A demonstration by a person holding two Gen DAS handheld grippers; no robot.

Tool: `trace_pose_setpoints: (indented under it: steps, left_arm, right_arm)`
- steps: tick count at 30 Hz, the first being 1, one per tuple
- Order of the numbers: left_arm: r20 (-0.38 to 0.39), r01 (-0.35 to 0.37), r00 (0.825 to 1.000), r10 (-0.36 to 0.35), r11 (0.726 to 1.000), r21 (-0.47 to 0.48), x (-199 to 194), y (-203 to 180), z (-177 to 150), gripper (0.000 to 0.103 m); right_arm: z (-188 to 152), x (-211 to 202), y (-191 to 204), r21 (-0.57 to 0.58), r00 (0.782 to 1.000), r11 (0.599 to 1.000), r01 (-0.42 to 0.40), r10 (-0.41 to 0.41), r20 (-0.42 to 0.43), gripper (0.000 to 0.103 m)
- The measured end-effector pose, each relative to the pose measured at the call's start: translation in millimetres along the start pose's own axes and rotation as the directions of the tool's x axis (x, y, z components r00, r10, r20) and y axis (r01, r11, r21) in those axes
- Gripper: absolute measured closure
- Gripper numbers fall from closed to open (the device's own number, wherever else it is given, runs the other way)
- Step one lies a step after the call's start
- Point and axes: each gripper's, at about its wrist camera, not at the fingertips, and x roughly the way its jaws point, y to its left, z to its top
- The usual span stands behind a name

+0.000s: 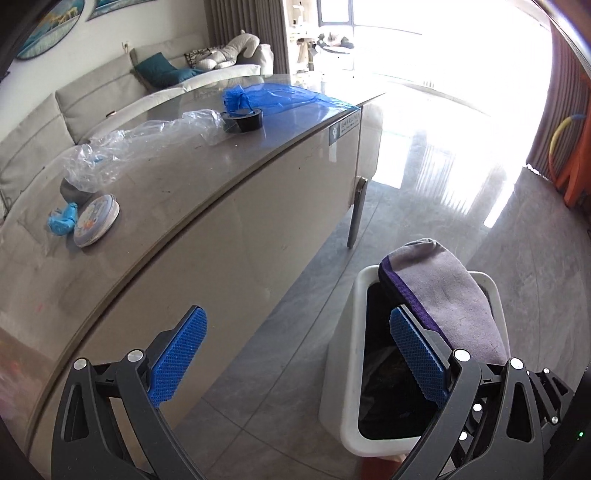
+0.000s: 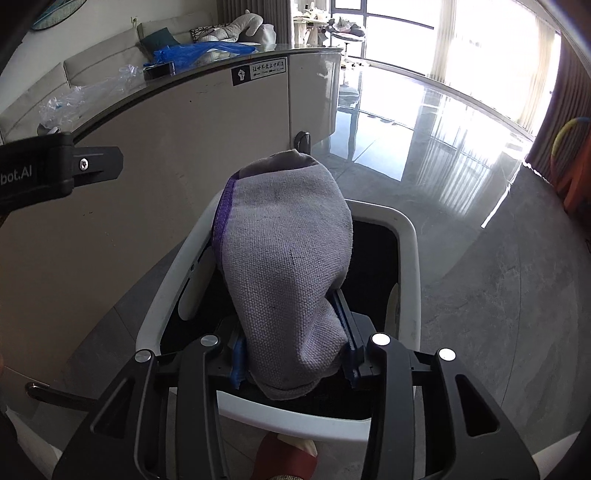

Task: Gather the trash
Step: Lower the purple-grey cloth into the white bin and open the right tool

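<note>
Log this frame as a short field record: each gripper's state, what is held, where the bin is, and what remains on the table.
left gripper: open, empty
right gripper: shut on grey cloth
cloth position: over the white bin opening
bin location: on the floor beside the table
on table: clear plastic wrap, blue plastic bag, black tape roll, round tin, blue crumpled scrap

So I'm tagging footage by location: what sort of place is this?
Most likely a home living room: a grey sofa with cushions, a long table, and floor-length curtains by big windows.
</note>
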Motion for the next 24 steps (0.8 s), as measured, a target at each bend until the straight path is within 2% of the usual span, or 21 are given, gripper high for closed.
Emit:
trace_pose_setpoints:
  steps: [1,2,3,4,7,16,24]
  left_arm:
    - [-0.002,0.001,1.0,-0.001,1.0,-0.001,0.2,-0.6,0.6,0.005]
    - [-0.001,0.002,1.0,-0.002,1.0,-0.003,0.0,-0.8,1.1,0.005]
    - [0.0,0.005,1.0,-0.005,1.0,-0.003,-1.0,-1.0,1.2,0.005]
    - [0.004,0.005,1.0,-0.005,1.0,-0.003,-2.2,-0.7,1.4,0.005]
    - [0.013,0.004,1.0,-0.004,1.0,-0.004,-3.9,1.6,2.3,0.005]
    - [0.018,0.003,1.0,-0.003,1.0,-0.014,-7.2,6.5,3.8,0.005]
    - [0.021,-0.002,1.0,0.002,1.0,-0.025,-9.3,10.2,3.3,0.005]
  right_arm:
    - [-1.1,4.9,-0.4,-0.006,0.999,1.0,0.024,-0.024,-0.025,0.036]
    - [-3.2,11.1,1.8,-0.021,0.996,0.997,0.076,-0.077,-0.046,0.015]
    - [-5.3,13.0,4.0,-0.037,0.99,0.991,0.131,-0.133,-0.044,0.005]
    - [-6.6,12.9,7.4,-0.052,0.984,0.984,0.173,-0.175,-0.034,0.004]
    - [-7.7,6.1,11.6,-0.074,0.984,0.981,0.179,-0.18,-0.001,0.004]
    - [2.0,-12.9,11.0,-0.036,0.986,0.99,0.139,-0.135,0.094,0.004]
    - [5.7,-16.1,15.4,-0.043,0.986,0.991,0.129,-0.123,0.11,0.004]
